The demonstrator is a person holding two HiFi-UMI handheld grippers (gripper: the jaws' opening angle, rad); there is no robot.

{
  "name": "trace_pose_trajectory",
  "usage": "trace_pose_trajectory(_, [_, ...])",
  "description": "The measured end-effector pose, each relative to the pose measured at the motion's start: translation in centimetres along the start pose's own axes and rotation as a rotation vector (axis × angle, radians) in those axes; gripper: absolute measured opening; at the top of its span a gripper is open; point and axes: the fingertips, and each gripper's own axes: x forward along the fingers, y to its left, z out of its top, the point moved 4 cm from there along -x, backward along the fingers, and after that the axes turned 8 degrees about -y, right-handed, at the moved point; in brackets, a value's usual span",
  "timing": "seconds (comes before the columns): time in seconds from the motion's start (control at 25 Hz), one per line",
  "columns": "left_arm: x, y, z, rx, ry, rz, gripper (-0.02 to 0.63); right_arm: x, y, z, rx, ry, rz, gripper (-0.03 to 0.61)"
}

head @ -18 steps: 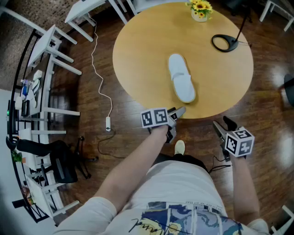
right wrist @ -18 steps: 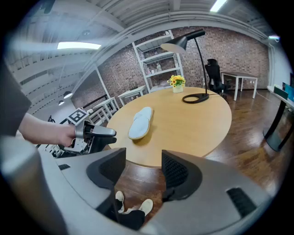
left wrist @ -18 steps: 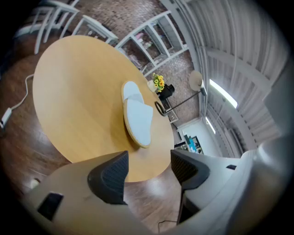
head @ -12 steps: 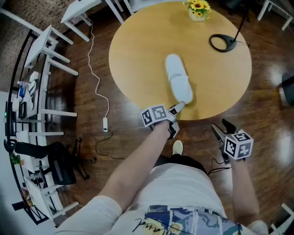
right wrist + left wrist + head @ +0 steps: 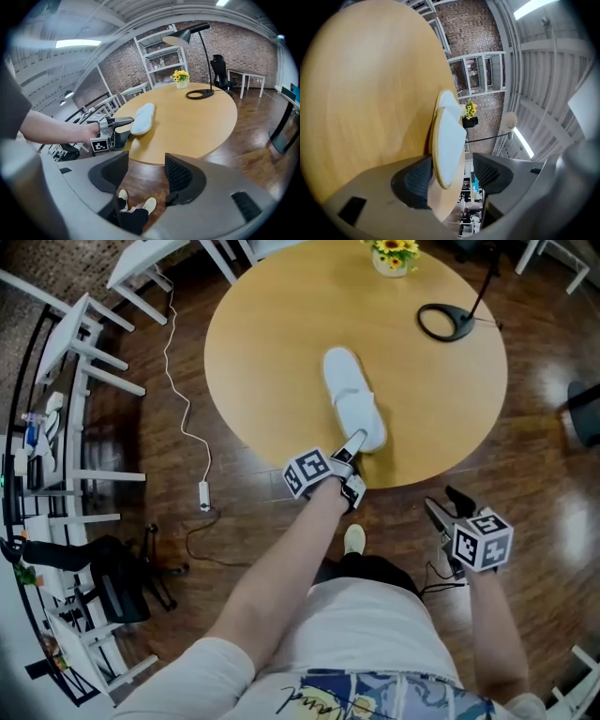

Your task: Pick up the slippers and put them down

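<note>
The left claw (image 5: pixel 353 465) stands at the near rim of the round wooden table (image 5: pixel 272 343), its jaws spread wide with the heel end of the white slipper (image 5: pixel 352 404) between them. In the left gripper view one pad sits just beside the slipper's edge while the other stands clear of it with a gap, so nothing is clamped. The slipper lies flat on the tabletop, toe pointing away from the person toward the far side, heel close to the rim. The right claw (image 5: pixel 448 505) hangs off the table to the person's right, over the dark wood floor (image 5: pixel 234 521), tilted downward; its jaws are apart and hold nothing, and only the floor and the person's shoes (image 5: pixel 136 200) show between them. At the far edge of the table are a small pot of sunflowers (image 5: pixel 390 253) and the ring-shaped black base of a desk lamp (image 5: pixel 445 322), both well apart from the slipper. A white cable (image 5: pixel 183 427) trails over the floor left of the table.
</note>
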Motion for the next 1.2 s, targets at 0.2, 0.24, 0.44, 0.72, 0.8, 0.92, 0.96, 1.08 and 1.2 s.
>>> trace_pose_trajectory(0.2, [1.5,0.2,0.2,0.000,0.015,0.031,0.124,-0.1,-0.2,0.2,0.007,0.016,0.009,0.265])
trace_pose_trajectory(0.24, [1.6,0.5,0.3,0.011,0.016,0.038,0.067,0.1,-0.2,0.2,0.007,0.017,0.009,0.265])
trace_pose_trajectory(0.44, [1.2,-0.1,1.1,0.098,0.020,0.034,0.034,0.3,-0.1,0.5,0.003,0.008,0.021,0.265])
trace_pose_trajectory(0.72, [-1.0,-2.4,2.4,0.250,0.040,-0.013,0.029,1.1,0.5,1.1,-0.011,-0.014,0.059,0.265])
trace_pose_trajectory(0.8, [-2.2,-3.4,3.0,0.286,0.031,-0.031,0.028,1.4,0.9,1.4,-0.023,-0.020,0.078,0.265])
trace_pose_trajectory(0.92, [-5.2,-4.1,4.9,0.322,0.005,-0.047,0.028,2.4,2.2,1.3,-0.044,-0.024,0.115,0.265])
trace_pose_trajectory(0.96, [-6.7,-4.3,5.8,0.333,-0.007,-0.050,0.028,2.8,3.1,1.3,-0.052,-0.023,0.128,0.265])
trace_pose_trajectory(1.08, [-11.9,-5.5,9.0,0.372,-0.047,-0.052,0.028,3.5,6.7,1.6,-0.077,-0.015,0.169,0.264])
trace_pose_trajectory(1.2, [-15.0,-6.2,10.5,0.404,-0.081,-0.033,0.028,4.2,7.9,1.8,-0.093,0.004,0.216,0.264])
